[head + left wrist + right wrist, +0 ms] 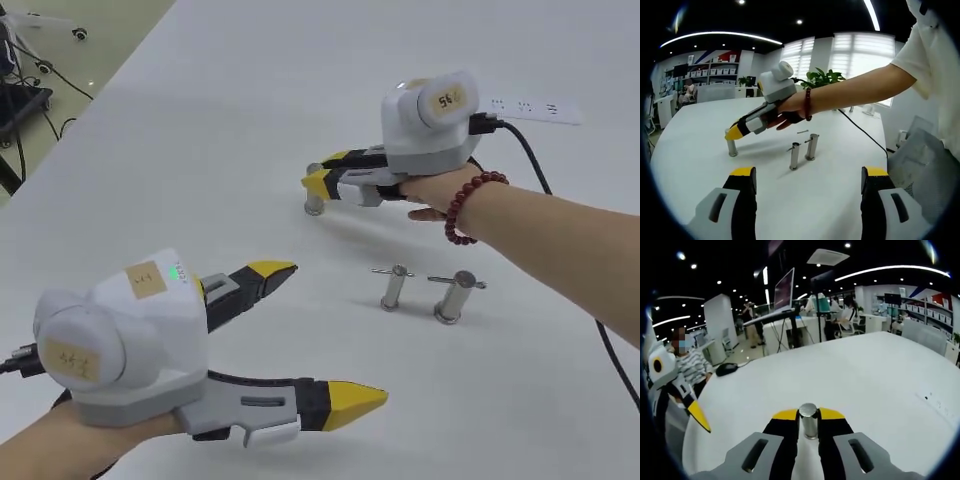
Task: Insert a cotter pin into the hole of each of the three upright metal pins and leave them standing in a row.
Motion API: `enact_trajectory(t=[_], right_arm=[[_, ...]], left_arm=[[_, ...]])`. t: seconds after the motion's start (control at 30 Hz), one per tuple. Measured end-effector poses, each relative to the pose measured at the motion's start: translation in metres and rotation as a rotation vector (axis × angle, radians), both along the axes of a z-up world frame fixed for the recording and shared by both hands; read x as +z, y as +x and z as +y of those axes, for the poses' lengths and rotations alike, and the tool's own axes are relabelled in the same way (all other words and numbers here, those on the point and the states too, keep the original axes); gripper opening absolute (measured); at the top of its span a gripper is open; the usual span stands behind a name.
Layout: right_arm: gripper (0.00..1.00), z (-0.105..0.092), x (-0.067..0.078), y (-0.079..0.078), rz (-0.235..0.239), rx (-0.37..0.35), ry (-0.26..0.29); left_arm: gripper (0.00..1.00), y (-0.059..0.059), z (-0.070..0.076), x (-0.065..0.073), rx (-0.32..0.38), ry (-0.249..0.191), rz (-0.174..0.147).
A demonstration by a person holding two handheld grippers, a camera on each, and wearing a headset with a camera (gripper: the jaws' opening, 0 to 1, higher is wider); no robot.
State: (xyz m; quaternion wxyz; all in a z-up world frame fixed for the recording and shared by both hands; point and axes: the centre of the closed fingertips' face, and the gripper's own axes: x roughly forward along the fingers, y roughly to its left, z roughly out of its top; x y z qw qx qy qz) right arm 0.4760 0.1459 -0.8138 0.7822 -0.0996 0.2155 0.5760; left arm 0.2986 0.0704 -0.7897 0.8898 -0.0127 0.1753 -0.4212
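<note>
- Near left, low over the white table (pixel 200 110): left gripper (pixel 318 335), jaws spread wide apart, nothing between them, well clear of every pin.
- In the left gripper view, the same two yellow-tipped jaws far apart at the bottom, bare tabletop between them.
- Far side, left of centre: right gripper (pixel 316 183), held out on a bare forearm with a red bead bracelet (pixel 470 208) at the wrist.
- Yellow tips of the right gripper drawn in tight on the left metal pin (pixel 314 203), gripped near its top.
- In the right gripper view, that pin upright between the two tips, pressed from both sides just under its rounded cap.
- Right of it and nearer: middle metal pin (pixel 393 290) and right metal pin (pixel 453 300), both upright on the table, just beside each other but not touching, well apart from the left metal pin.
- Crosswise through the top of the middle metal pin, a cotter pin (pixel 392 270); through the top of the right metal pin, a second cotter pin (pixel 457 282), both roughly level.
- All three metal pins in a loose line from far left to near right.
- In the left gripper view, a small slim piece (pixel 802 132) flat on the table just beyond the two nearer pins, too small to identify.
- Far right on the table: white power strip (pixel 530 108).
- Black cable (pixel 525 155) plugged into the back of the right gripper, then behind the forearm toward the right edge.
</note>
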Motion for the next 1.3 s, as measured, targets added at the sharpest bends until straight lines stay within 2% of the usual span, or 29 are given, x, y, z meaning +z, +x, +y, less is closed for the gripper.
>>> enact_trajectory(t=[0.3,0.57,0.9,1.3], right_arm=[[0.14,-0.001,0.002,0.002,-0.001,-0.007,-0.009],[0.13,-0.003,0.004,-0.003,-0.006,0.016,-0.031],[0.13,-0.004,0.028,-0.014,-0.02,0.057,0.001],[0.13,-0.017,0.053,-0.041,-0.037,0.131,-0.018]], left_arm=[[0.86,-0.001,0.0,-0.004,-0.002,0.009,0.01],[0.86,-0.001,0.0,-0.003,-0.003,0.009,0.009],[0.86,-0.001,-0.005,0.001,-0.01,0.009,0.001],[0.86,-0.002,-0.008,0.007,-0.01,0.006,-0.015]])
